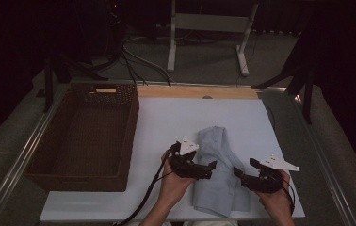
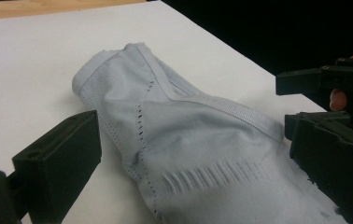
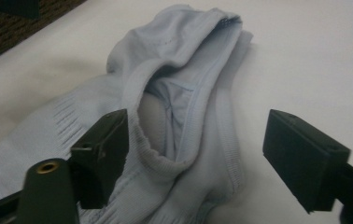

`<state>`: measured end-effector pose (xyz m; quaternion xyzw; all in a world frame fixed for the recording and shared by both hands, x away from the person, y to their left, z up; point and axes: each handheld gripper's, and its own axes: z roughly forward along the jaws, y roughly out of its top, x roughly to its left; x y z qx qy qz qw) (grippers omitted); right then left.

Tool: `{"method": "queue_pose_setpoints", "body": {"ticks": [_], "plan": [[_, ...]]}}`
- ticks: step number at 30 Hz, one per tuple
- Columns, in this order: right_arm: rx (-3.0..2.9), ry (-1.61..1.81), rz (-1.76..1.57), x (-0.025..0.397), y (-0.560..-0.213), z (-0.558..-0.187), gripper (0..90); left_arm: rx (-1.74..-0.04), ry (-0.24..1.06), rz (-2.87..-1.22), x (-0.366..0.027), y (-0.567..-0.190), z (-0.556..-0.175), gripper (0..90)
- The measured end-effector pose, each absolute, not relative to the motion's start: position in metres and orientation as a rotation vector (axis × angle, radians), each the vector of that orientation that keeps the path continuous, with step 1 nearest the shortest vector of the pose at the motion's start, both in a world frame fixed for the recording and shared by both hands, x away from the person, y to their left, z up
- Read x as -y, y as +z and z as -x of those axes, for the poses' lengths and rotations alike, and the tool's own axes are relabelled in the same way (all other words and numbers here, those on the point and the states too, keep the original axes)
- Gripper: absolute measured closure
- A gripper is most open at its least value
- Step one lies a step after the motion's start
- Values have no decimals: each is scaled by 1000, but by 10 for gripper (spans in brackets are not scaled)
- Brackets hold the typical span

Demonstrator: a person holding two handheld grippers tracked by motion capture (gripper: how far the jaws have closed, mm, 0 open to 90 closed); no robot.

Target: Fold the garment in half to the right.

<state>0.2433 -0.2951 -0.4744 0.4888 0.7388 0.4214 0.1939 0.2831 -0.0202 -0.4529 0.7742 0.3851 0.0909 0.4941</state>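
Note:
A light blue-grey garment lies bunched lengthwise on the white board, near its front edge. My left gripper is at the garment's left side, jaws open and pointing right over the cloth. My right gripper is at the garment's right side, open, pointing up and left. In the left gripper view the garment lies between the wide-open jaws of the left gripper, with the other gripper beyond. In the right gripper view the open right gripper straddles the garment's ribbed edge and an open fold.
A brown wicker basket stands empty on the table's left, its long side against the white board. Bare wood shows behind the board. Stand legs and cables lie on the floor beyond. The board's far half is bare.

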Motion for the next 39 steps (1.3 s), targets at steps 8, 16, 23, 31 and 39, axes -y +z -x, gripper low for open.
{"method": "queue_pose_setpoints", "body": {"ticks": [8,16,23,31,39], "plan": [[-2132,1156,-1383,290,-479,-247,352,-952,224,-1877,12,-458,-283,38],[-2200,1101,-1390,283,-485,-250,361,-959,226,-1879,9,-460,-283,38],[-2231,1078,-1384,280,-487,-251,415,-964,221,-1884,8,-463,-283,38],[-2228,1081,-1312,276,-484,-249,412,-961,214,-1885,10,-464,-284,38],[-2260,1100,-1299,273,-483,-248,431,-963,211,-1882,10,-464,-283,38]]}}
